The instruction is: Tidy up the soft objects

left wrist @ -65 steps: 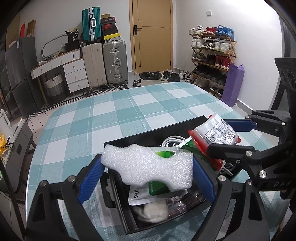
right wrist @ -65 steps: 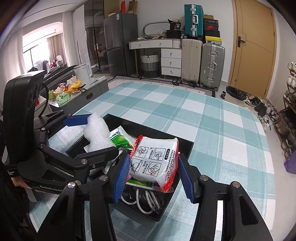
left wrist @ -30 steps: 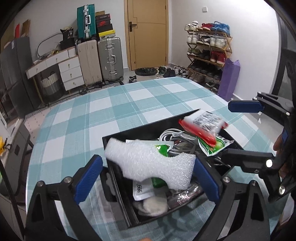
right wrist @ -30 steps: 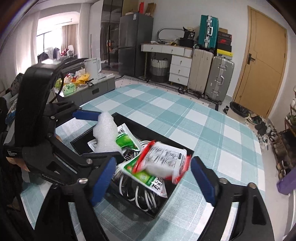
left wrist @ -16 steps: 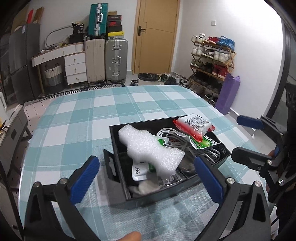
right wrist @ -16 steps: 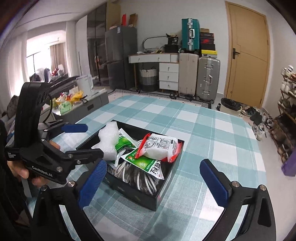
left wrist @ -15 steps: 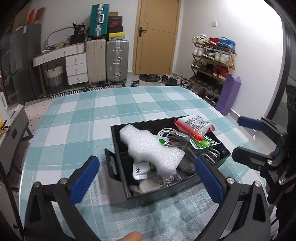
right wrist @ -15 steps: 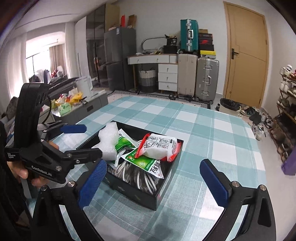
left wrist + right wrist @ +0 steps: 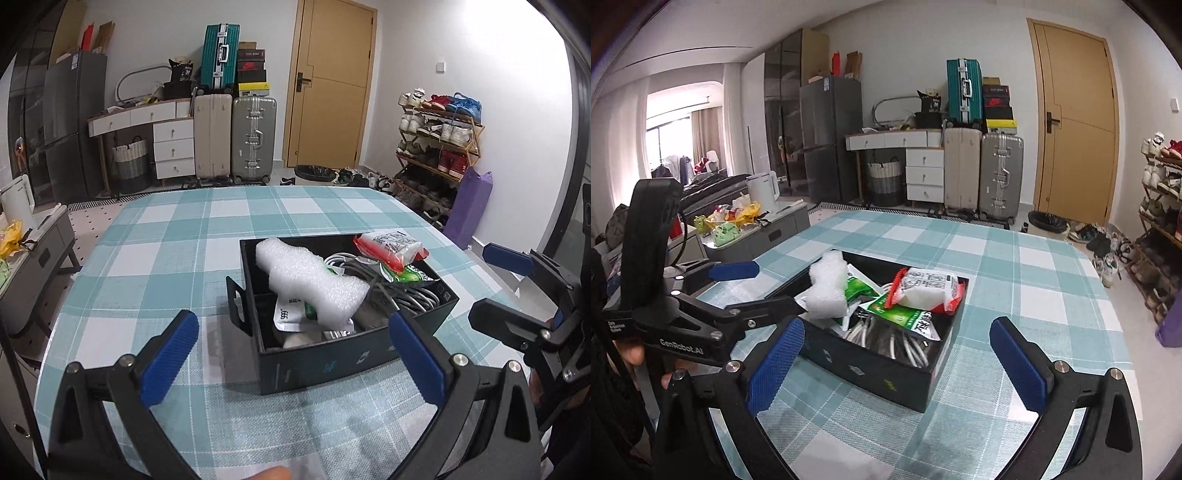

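"GenRobot.AI" on left claw [image 9: 733, 286] arm; "999" upside-down on white sachet [image 9: 291, 314].

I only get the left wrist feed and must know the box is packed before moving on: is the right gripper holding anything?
Observer: No. The right wrist view shows the right gripper open, its jaws having just been opening, nothing between them.
Operator: Where does the red-and-white packet sit?
Observer: From that side the red-and-white packet lies inside the black box, atop a green packet.
Operator: Anything behind my camera?
Observer: A hand grips the left gripper by its handle; its jaws have also just been opening, with nothing between them.
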Available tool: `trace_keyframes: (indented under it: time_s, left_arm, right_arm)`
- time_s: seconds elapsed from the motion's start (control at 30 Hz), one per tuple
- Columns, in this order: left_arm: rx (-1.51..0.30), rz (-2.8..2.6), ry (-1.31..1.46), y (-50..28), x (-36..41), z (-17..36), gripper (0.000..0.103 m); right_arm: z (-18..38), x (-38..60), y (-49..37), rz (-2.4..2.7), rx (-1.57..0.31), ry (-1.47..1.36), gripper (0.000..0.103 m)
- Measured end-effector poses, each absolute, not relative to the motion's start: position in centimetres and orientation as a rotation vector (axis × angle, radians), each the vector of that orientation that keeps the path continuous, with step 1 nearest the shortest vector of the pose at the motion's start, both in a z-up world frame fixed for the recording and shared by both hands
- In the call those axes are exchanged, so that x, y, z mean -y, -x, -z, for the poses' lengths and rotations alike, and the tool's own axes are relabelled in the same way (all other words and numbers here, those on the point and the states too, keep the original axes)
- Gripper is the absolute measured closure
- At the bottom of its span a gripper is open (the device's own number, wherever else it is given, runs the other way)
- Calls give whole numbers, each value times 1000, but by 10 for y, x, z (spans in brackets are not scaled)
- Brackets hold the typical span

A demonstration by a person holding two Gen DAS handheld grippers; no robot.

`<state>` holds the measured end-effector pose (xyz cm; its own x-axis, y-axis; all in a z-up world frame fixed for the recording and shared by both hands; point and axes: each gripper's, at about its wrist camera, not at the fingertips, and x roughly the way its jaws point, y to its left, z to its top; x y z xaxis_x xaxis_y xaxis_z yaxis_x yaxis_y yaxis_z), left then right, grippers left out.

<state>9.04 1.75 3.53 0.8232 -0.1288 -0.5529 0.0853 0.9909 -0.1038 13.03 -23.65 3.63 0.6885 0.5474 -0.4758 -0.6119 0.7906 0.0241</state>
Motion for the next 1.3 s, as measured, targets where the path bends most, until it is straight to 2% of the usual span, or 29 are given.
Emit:
trace_keyframes:
  time_s: [1.3]
  left_arm:
    - [-483,27,69,-83,-20,-23,0]
  right_arm:
    - [-16,238,-117,-641,-399,128,1]
